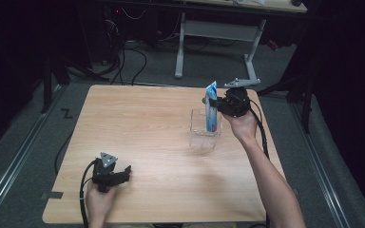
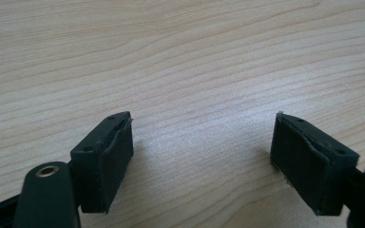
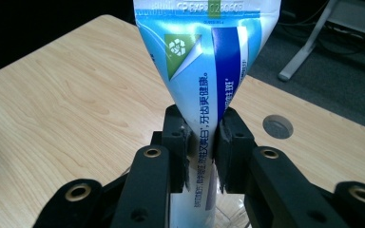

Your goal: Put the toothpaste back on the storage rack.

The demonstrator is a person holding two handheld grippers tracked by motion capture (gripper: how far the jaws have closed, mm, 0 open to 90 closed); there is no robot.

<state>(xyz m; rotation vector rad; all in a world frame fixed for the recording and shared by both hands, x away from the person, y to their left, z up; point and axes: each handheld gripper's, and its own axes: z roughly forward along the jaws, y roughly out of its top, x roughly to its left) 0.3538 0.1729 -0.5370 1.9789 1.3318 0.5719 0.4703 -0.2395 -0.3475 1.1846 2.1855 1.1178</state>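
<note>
A blue and white toothpaste tube (image 1: 211, 107) stands upright with its lower end inside a clear plastic cup (image 1: 203, 135) at the right middle of the wooden table (image 1: 138, 128). My right gripper (image 1: 212, 103) is shut on the tube's upper part, held by a hand reaching in from the right. In the right gripper view the tube (image 3: 204, 71) is pinched flat between the two black pads (image 3: 178, 152), crimped end up, with the cup's rim (image 3: 228, 213) below. My left gripper (image 1: 123, 172) rests near the table's front left, open; its pads (image 2: 109, 156) stand wide apart over bare wood.
A round cable hole (image 3: 277, 126) sits in the table top near its far right corner. Beyond the table stands a desk with white legs (image 1: 180, 47), with cables on the grey floor. Metal rails run along both sides.
</note>
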